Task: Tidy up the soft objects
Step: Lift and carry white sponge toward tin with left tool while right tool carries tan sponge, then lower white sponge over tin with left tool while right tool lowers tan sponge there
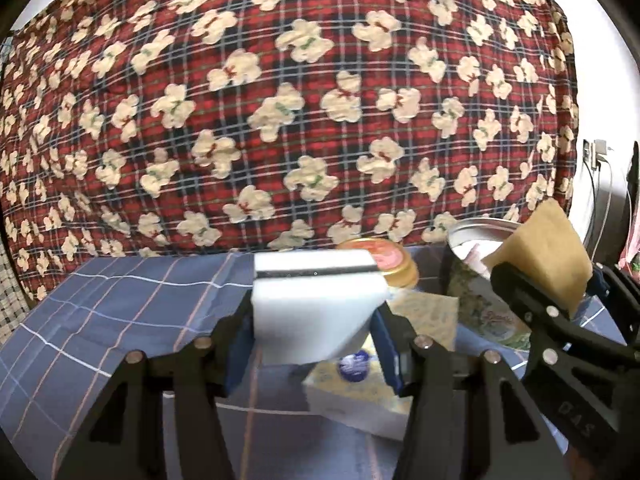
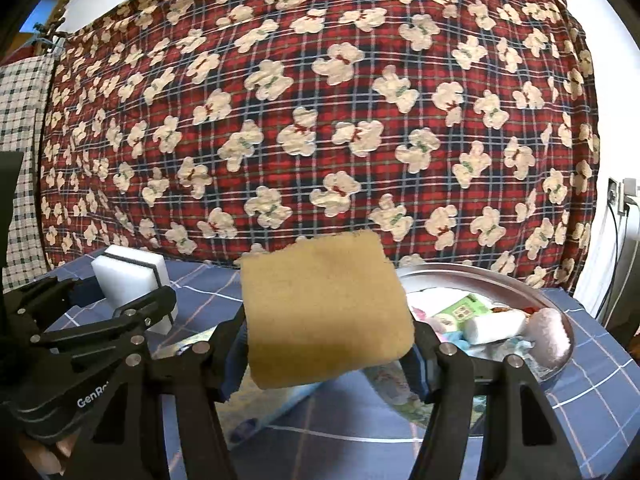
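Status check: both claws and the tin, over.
Left claw shut on white sponge. Right claw shut on tan sponge. Round tin open, partly filled, nothing blocking.

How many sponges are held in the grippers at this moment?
2. The white sponge sits between the fingers of the left gripper. The tan sponge sits between the fingers of the right gripper. More may lie hidden in the metal tin.

Probably a home, teddy-print quilt (image 1: pixel 300 100), checked tablecloth (image 1: pixel 120 312)
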`<control>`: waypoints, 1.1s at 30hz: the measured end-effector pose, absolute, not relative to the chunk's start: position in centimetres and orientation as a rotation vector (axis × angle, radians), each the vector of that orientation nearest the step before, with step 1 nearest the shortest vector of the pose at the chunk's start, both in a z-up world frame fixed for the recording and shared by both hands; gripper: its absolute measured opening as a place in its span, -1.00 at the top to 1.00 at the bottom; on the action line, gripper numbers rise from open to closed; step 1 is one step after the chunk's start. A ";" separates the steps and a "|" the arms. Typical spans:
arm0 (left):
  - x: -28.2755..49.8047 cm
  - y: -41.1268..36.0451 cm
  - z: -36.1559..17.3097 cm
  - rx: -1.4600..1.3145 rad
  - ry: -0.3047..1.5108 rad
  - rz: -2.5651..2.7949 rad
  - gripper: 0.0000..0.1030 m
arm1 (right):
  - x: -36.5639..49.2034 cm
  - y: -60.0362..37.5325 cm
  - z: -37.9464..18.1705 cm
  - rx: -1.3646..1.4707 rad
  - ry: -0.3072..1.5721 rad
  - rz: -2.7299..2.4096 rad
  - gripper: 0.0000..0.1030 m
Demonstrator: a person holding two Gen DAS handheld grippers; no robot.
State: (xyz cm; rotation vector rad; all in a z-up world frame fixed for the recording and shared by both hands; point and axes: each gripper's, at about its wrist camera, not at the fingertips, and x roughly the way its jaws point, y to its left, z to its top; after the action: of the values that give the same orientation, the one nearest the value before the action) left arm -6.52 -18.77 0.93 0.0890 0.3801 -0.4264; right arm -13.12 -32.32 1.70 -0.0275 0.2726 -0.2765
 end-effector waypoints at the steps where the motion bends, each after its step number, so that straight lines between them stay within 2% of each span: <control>1: -6.7 -19.3 1.0 0.092 0.378 -0.435 -0.03 | -13.2 -32.7 1.7 -0.027 0.270 -0.281 -0.28; 33: -9.4 -33.7 2.3 0.145 0.387 -0.649 -0.03 | -16.7 -46.4 2.3 -0.002 0.249 -0.522 -0.28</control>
State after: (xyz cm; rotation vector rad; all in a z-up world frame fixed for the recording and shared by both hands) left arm -9.44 -33.68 2.28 0.1448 0.3866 -0.6492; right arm -16.68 -46.35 2.34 -0.0020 0.2490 -0.5218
